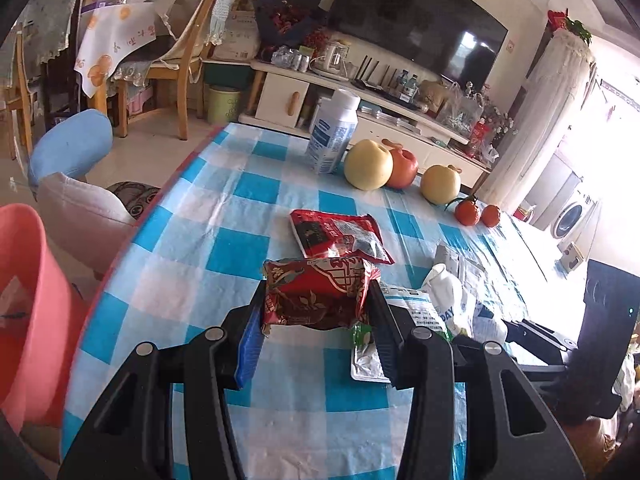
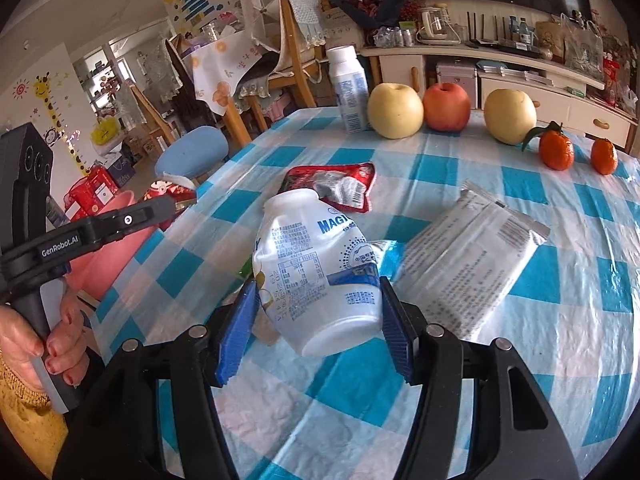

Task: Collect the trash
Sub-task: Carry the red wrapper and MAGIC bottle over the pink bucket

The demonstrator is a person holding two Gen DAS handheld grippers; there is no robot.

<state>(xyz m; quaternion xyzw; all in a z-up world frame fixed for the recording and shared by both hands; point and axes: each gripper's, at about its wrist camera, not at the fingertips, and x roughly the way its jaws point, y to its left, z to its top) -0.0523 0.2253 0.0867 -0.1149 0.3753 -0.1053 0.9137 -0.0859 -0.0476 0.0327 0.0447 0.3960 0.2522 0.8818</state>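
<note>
Right tool gripping "MAG…" bottle, label partly unreadable

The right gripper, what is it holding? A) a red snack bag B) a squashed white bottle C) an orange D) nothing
B: in the right wrist view the right gripper has its blue pads pressed on both sides of a squashed white bottle, lifted over the checked tablecloth.
</note>
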